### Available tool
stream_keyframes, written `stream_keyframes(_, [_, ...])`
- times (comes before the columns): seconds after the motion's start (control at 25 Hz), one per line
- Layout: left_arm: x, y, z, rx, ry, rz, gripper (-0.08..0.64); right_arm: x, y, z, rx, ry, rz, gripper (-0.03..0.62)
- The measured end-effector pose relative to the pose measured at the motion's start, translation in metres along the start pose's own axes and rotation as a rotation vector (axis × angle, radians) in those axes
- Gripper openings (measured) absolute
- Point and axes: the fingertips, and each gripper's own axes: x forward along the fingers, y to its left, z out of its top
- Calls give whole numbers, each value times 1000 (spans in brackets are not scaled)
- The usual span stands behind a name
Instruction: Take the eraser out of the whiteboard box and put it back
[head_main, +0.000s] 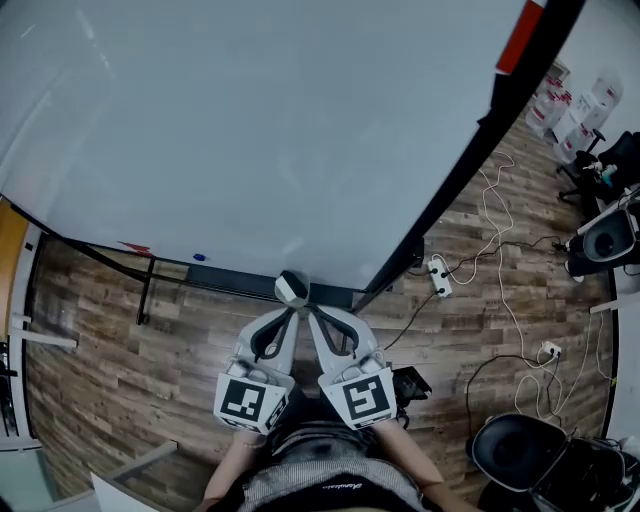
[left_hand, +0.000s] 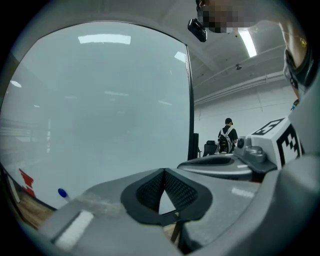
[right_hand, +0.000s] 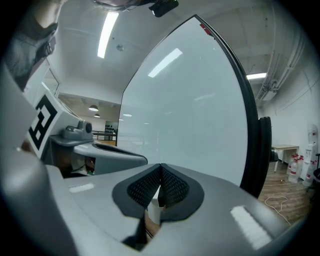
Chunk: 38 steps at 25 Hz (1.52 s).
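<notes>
A small black-and-white object (head_main: 291, 288), which looks like the eraser or its box, sits at the whiteboard's (head_main: 250, 130) bottom ledge (head_main: 230, 283). I cannot tell the eraser and box apart. My left gripper (head_main: 286, 312) and right gripper (head_main: 308, 312) lie side by side with their tips converging just below that object. In the left gripper view the left gripper (left_hand: 164, 172) has its ribbed pads meeting, with nothing between them. The right gripper (right_hand: 160, 167) is shut too. A white bit (right_hand: 154, 212) shows beneath its pads, not clamped.
The board's black frame edge (head_main: 470, 160) runs down to the right. A blue magnet (head_main: 198, 257) and a red mark (head_main: 135, 247) sit low on the board. Cables and a power strip (head_main: 438, 277) lie on the wooden floor, with a black chair (head_main: 520, 450) at right. A person (left_hand: 228, 137) stands far off.
</notes>
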Motion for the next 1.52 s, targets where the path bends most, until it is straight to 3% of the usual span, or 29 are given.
stream_keyframes(0.16, [3, 20, 3, -8, 1, -75, 2, 20, -3, 3, 15, 1, -77, 3])
stream_keyframes(0.56, [14, 77, 17, 61, -2, -271, 2, 70, -1, 13, 30, 4, -294, 3])
stream_keyframes(0.96, [26, 83, 8, 85, 25, -466, 2, 83, 2, 1, 43, 47, -413, 3])
stream_keyframes(1.16, [24, 82, 3, 62, 49, -522, 1, 83, 4, -5, 65, 70, -454, 3])
stream_keyframes(1.28, [25, 80, 0, 88, 49, -541, 0, 81, 2, -12, 67, 84, -461, 3])
stream_keyframes(1.52, [35, 78, -2, 59, 42, -505, 2, 81, -3, -26, 55, 108, -402, 3])
